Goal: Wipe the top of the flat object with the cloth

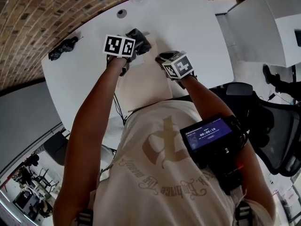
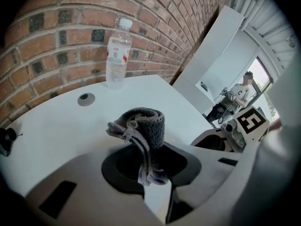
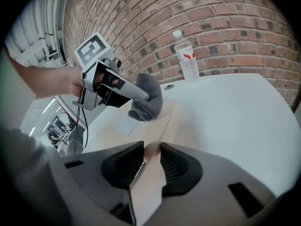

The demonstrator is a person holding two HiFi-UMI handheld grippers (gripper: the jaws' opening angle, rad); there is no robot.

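**A:** How many grippers, and what does each have?

**B:** Two. The left gripper (image 2: 151,167) has its jaws closed on one folded grey cloth (image 2: 146,124), which sticks out past the tips. The right gripper (image 3: 151,160) has its jaws partway closed, clamping the edge of one pale board (image 3: 141,133).

**A:** Where does the board lie?

**B:** Flat at the near edge of the tabletop (image 1: 193,27), about midway along it. The cloth is over the board's far end. I can't tell whether it touches.

**A:** What else is on the tabletop?

**B:** Three things. One bottle (image 2: 117,55) stands upright at the far edge. One round grommet (image 2: 86,99) sits just inside that edge. One dark thing (image 1: 62,49) lies at the far left corner, too small to name.
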